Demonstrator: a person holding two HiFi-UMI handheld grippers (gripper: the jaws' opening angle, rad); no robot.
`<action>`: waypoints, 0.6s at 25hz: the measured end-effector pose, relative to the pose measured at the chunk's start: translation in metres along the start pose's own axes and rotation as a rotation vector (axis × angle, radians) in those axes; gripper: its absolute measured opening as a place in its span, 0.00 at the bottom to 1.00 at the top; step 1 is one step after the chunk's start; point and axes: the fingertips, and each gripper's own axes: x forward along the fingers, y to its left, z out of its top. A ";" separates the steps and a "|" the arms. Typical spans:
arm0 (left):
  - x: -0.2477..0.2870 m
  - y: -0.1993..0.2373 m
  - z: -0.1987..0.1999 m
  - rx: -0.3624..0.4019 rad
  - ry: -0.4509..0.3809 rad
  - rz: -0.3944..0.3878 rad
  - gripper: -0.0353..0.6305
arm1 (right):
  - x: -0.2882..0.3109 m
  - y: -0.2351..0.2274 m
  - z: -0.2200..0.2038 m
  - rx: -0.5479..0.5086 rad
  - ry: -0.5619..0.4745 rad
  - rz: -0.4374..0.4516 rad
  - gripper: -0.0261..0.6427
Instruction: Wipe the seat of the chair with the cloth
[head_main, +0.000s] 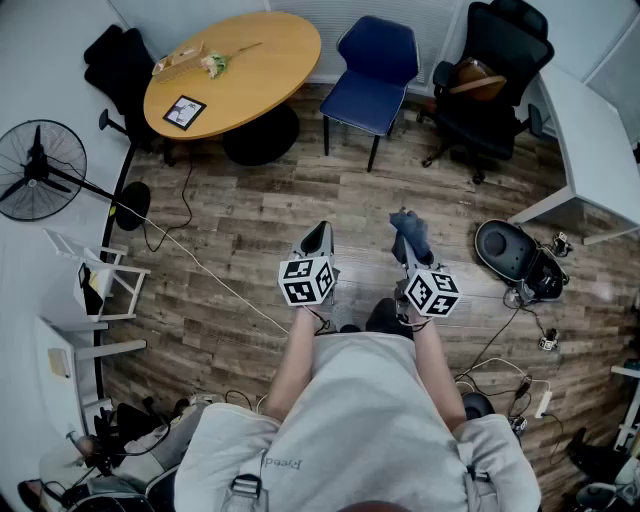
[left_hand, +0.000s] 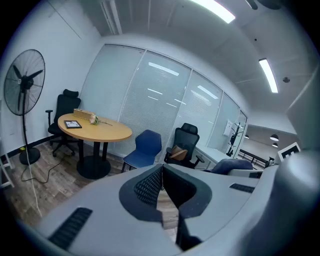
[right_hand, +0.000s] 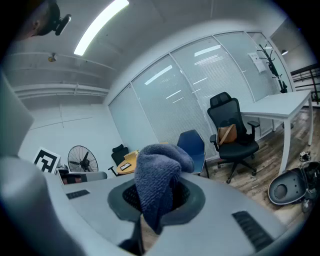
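The left hand-held gripper (head_main: 318, 235), low in the centre of the head view, had its jaws drawn narrow with nothing between them. Up and slightly right, near the top edge, the blue chair (head_main: 372, 70) stood well apart from both tools. Further right, the right hand-held gripper (head_main: 407, 245) was clamped on the blue cloth (head_main: 412, 228), which bunched above its jaws. The cloth was in hand; reaching the seat and all the wiping seemingly remained.
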 end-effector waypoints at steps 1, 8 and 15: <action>0.001 0.001 0.000 0.000 0.004 -0.005 0.09 | 0.001 0.001 0.000 -0.003 0.000 0.000 0.11; 0.011 -0.005 0.000 0.036 0.024 -0.049 0.09 | 0.001 -0.004 0.003 0.008 -0.022 -0.042 0.11; 0.011 0.001 -0.002 0.192 0.057 -0.016 0.09 | -0.001 -0.012 0.002 0.029 -0.026 -0.073 0.11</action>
